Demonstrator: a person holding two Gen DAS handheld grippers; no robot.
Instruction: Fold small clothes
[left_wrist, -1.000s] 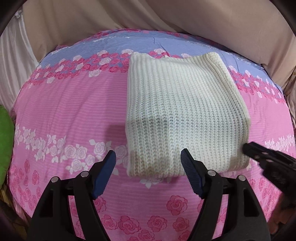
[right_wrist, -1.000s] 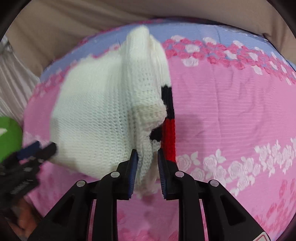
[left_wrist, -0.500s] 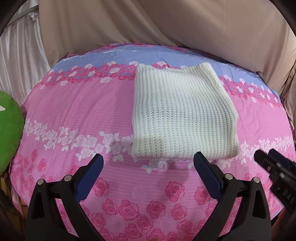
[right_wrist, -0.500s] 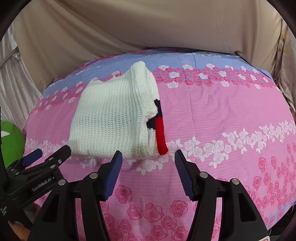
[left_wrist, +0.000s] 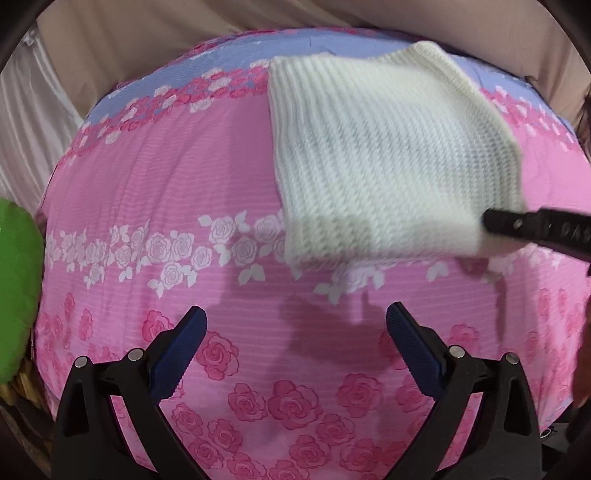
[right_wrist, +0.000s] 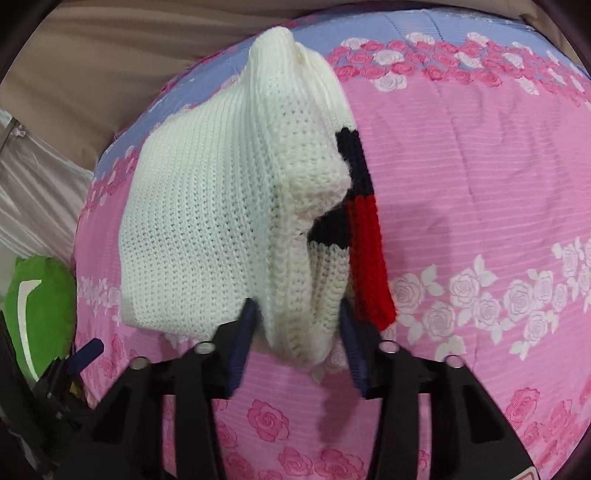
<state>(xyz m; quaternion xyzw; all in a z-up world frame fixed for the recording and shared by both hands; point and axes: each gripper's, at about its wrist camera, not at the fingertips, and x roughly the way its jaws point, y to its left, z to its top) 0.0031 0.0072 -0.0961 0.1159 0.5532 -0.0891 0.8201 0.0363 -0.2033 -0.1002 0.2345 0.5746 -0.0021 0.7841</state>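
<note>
White knit sweater (right_wrist: 207, 229) | thick edge sits between right gripper (right_wrist: 295, 345) fingers (pinching it) | left gripper (left_wrist: 295, 332) spread wide, holding nothing, farther off

A pink rose-print bed (left_wrist: 184, 192) carries a folded white knit sweater (left_wrist: 388, 155) near its far edge.

Rose-print bedsheet (left_wrist: 155, 206) — beige curtain (left_wrist: 155, 40)
</note>
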